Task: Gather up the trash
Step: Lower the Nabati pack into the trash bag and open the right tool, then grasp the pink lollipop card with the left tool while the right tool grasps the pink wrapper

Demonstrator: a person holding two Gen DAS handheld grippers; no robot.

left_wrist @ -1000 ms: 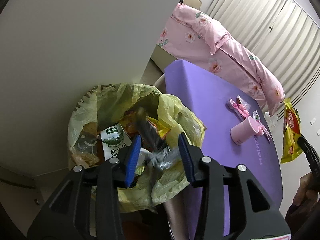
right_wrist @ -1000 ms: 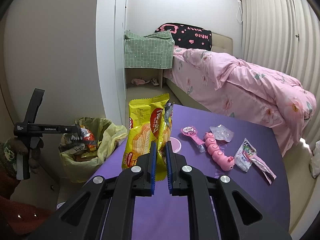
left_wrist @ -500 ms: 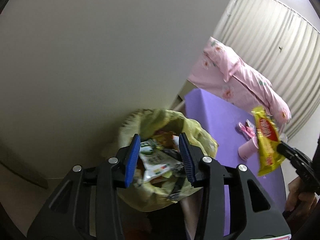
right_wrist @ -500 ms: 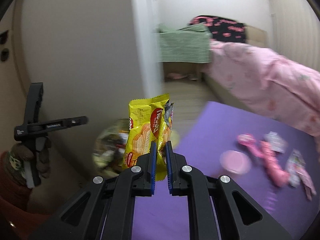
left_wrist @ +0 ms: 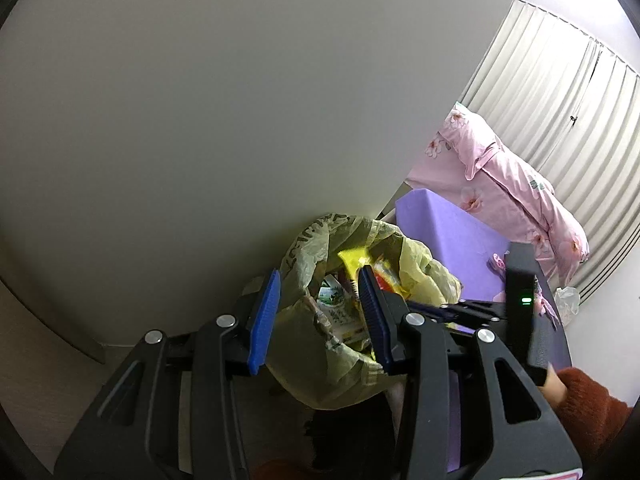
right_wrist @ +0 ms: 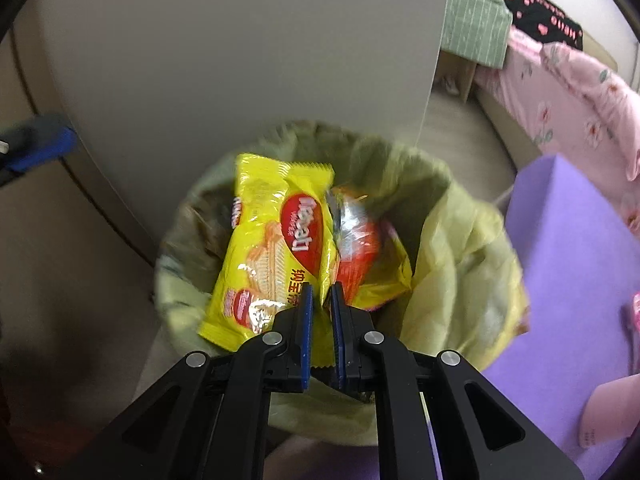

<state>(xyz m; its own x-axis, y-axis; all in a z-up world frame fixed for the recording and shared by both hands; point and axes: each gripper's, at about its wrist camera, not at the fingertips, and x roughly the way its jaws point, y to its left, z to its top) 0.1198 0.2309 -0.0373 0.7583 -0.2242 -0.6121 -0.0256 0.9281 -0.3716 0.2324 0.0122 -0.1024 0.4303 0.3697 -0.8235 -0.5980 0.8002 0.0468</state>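
Swung over the one bin [right_wrist: 460, 248], right tongs [right_wrist: 320, 300] pinch one yellow wrapper [right_wrist: 272, 240]; left tongs [left_wrist: 318, 304] gape empty.

Two grippers show: the left gripper [left_wrist: 320, 312] with its blue pads spread apart, and the right gripper [right_wrist: 321, 322] pinching one yellow wafer packet [right_wrist: 276, 248]. There is one trash bin [right_wrist: 460, 280] lined with one yellowish bag, and one orange-red wrapper [right_wrist: 356, 248] lies inside beside the packet. One milk carton [left_wrist: 336, 304] sits in the bin, and one purple table [right_wrist: 572, 240] and one pink bed [left_wrist: 516, 184] are in view.
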